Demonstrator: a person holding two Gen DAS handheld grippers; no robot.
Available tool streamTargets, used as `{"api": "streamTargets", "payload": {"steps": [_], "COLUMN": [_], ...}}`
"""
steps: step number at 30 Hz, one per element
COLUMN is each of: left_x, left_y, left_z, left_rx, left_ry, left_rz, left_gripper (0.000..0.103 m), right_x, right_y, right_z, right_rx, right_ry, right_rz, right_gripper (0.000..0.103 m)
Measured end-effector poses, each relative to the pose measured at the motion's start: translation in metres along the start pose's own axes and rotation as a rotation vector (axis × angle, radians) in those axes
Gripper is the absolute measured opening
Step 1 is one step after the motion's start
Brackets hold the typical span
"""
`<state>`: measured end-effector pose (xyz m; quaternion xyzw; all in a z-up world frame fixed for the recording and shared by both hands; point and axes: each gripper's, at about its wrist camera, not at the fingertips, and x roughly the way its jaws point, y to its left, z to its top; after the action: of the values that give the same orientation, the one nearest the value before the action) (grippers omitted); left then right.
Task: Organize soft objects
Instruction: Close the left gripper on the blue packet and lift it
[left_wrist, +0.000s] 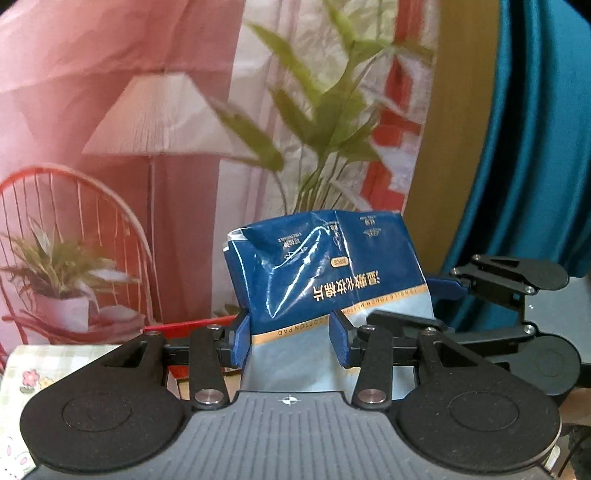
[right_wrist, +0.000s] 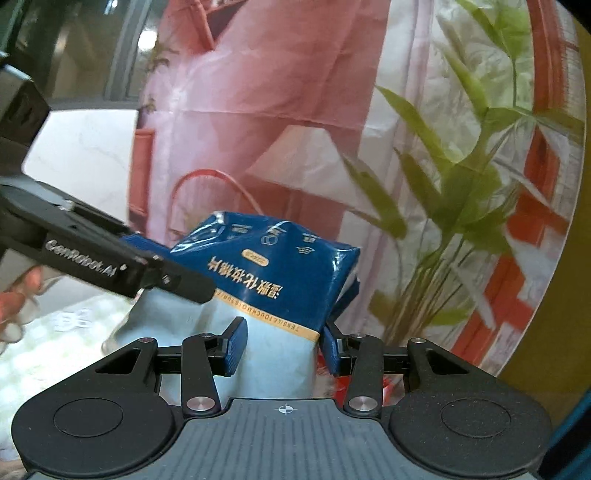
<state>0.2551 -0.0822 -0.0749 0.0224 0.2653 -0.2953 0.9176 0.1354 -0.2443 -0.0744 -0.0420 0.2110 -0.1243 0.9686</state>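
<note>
- Printed backdrop (left_wrist: 110, 74) of pink drapes, a lamp and green leaves fills the upper part of both views; no table edge lies directly ahead of either claw.
- My left claw (left_wrist: 291, 338) is clenched on the pale lower end of the cotton pad pack (left_wrist: 317, 273), one blue pad on each side of it, in the lower middle of the left view.
- My right claw (right_wrist: 280, 343) grips the same pack (right_wrist: 273, 273) at its pale end, in the lower middle of the right view.
- So the pack hangs in the air between both claws, crumpled at its dark blue top.
- I judge the task midway: the pack is picked up, but no place to put it shows, so placing is left.
- A corner of flowered table cloth (left_wrist: 33, 373) shows at lower left of the left view.
- A teal curtain (left_wrist: 535, 129) crowds the right edge there; my two claws sit close together, so open room lies up and forward.
</note>
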Motion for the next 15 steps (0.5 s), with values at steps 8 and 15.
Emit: {"api": "streamTargets", "payload": {"steps": [8, 15], "left_x": [0.050, 0.092], "left_y": [0.026, 0.035], "left_z": [-0.023, -0.050], "left_rx": [-0.016, -0.001], "left_ry": [0.103, 0.201], "left_rz": [0.028, 0.010], "left_gripper": [0.047, 0.047], "right_x": [0.069, 0.107], "right_y": [-0.007, -0.009], "right_z": [-0.029, -0.067], "right_rx": [0.009, 0.055], "right_ry": [0.083, 0.197], "right_rz": [-0.014, 0.006], "right_gripper": [0.037, 0.034]}}
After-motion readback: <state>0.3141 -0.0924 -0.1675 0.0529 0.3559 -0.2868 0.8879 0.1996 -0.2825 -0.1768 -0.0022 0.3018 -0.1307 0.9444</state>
